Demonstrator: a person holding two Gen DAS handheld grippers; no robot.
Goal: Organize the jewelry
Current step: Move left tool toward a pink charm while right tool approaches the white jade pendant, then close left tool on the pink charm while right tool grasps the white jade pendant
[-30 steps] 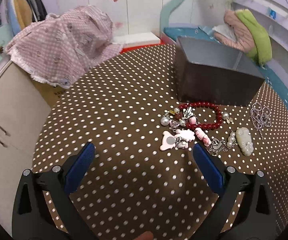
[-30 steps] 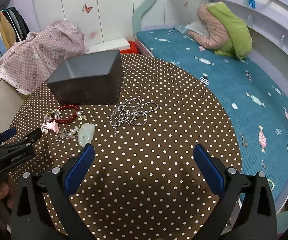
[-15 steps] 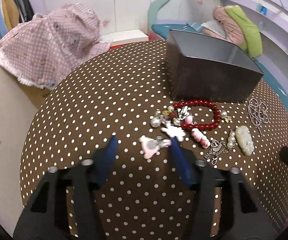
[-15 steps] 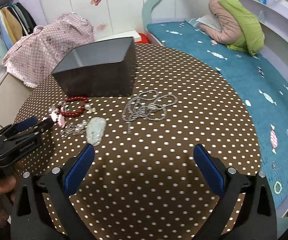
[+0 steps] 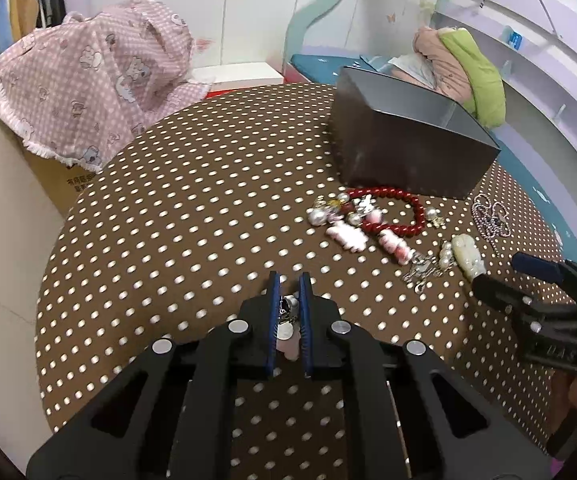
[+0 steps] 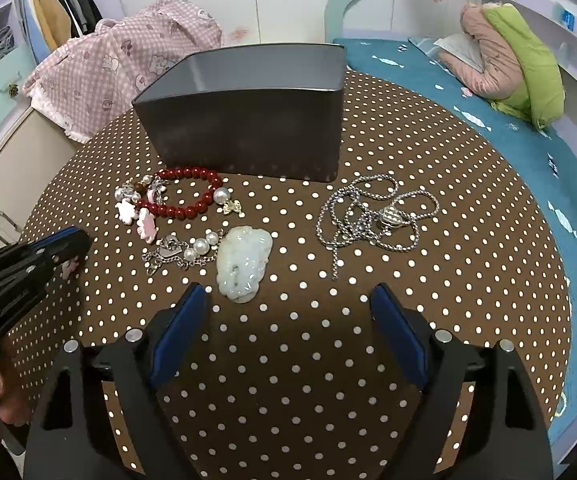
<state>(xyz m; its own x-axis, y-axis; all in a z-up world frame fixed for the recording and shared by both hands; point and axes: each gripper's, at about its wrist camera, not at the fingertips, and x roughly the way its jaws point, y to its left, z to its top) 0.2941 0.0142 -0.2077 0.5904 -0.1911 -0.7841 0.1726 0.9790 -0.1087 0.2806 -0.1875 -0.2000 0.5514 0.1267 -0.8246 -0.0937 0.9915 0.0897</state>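
The left gripper is seen pressed together on a small pink charm with a silver clasp, the piece pinched between the two blue pads above the brown polka-dot tablecloth. From the right wrist view the same gripper is shown at the left edge, with a bit of pink sticking out below its tip.

The right gripper is held spread over the cloth, its jaws having just been closing a little, and nothing is caught between them. The pale jade pendant lies just beyond its left finger (near it, not touched).

The rest of the jewelry is spread in front of the dark grey box, which stands open-topped towards the far side of the round table. A red bead bracelet lies close to the box's front wall, with pearl and pink charms bunched at its left end. A short silver chain with pearls is found touching the jade pendant's left side. A tangled silver ball-chain necklace is laid apart to the right of the other pieces.

A pink checked cloth is draped over something beyond the table.
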